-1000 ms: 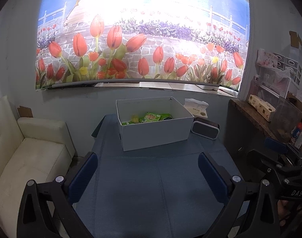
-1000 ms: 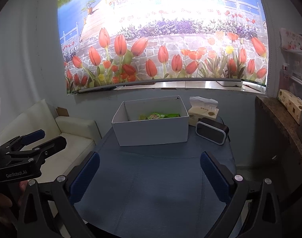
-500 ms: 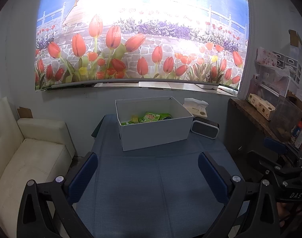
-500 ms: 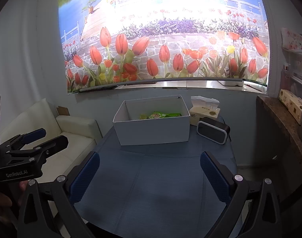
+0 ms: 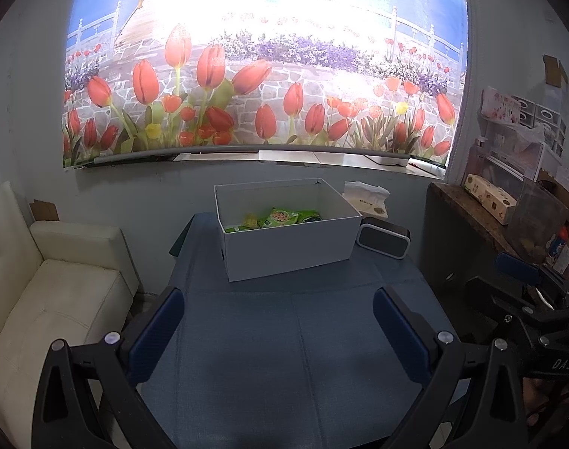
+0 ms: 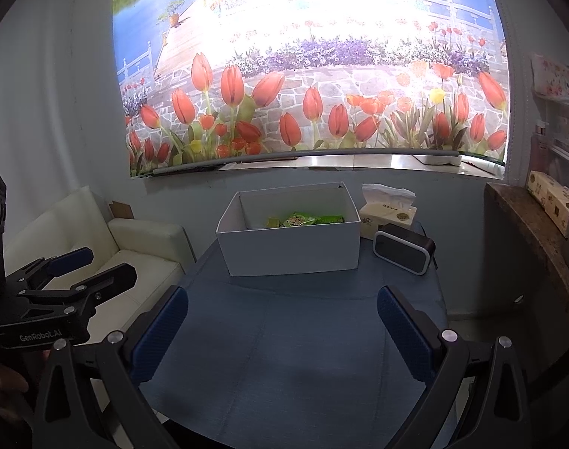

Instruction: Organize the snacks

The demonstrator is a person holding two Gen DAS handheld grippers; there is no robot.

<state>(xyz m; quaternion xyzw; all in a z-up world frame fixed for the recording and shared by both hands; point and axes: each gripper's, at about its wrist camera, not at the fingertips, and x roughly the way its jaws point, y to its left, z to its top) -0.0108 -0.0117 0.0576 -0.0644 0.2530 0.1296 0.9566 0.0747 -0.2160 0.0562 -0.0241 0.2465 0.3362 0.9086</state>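
Observation:
A white open box (image 5: pixel 288 250) stands at the far side of the blue table (image 5: pixel 284 355); it also shows in the right wrist view (image 6: pixel 291 247). Green snack packets (image 5: pixel 280 219) lie inside it, seen from the right too (image 6: pixel 303 220). My left gripper (image 5: pixel 280 333) is open and empty, held above the near part of the table, well short of the box. My right gripper (image 6: pixel 284 333) is open and empty, likewise over the near table. Each gripper shows at the edge of the other's view.
A tissue box (image 6: pixel 389 213) and a small dark speaker (image 6: pixel 402 249) stand right of the white box. A cream sofa (image 5: pixel 48 299) is on the left. A wooden shelf (image 5: pixel 479 217) with boxes and clutter is on the right. A tulip mural covers the wall.
Both views have shifted only slightly; the grippers stay open and empty, and the box and snacks have not moved.

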